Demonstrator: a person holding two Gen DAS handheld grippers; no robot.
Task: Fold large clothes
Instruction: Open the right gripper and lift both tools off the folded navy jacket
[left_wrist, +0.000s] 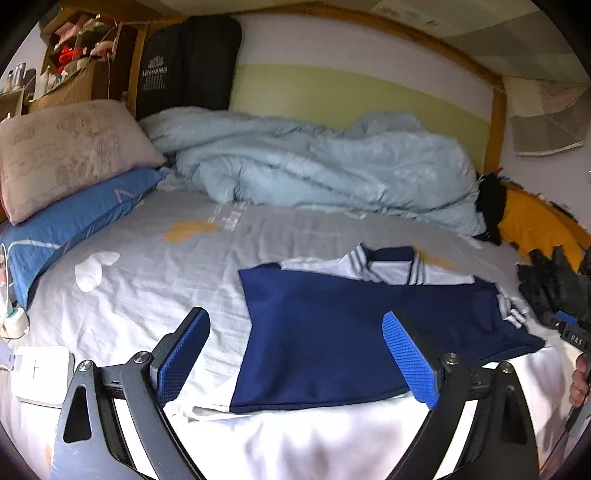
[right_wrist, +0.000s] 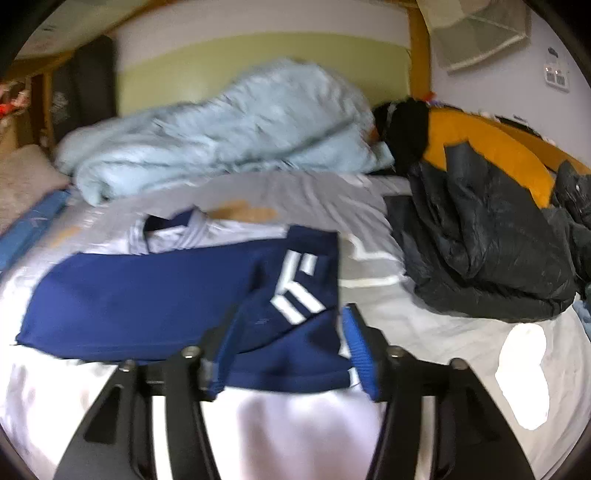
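The left gripper (left_wrist: 297, 354) hangs with jaws spread wide, the navy jacket (left_wrist: 332, 332) lying on the bed sheet (left_wrist: 147, 280) between and beyond them. The right gripper (right_wrist: 284, 354) is parted too — jacket fabric bunched between its pads. Farther back, a pale blue duvet (left_wrist: 314, 166).

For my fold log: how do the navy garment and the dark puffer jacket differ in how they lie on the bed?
The navy garment lies spread flat with a sleeve folded over it; the dark puffer jacket sits bunched in a heap. The navy garment's white-striped sleeve lies between the right tongs; the puffer jacket is untouched, off to the right. Both rest on the grey sheet.
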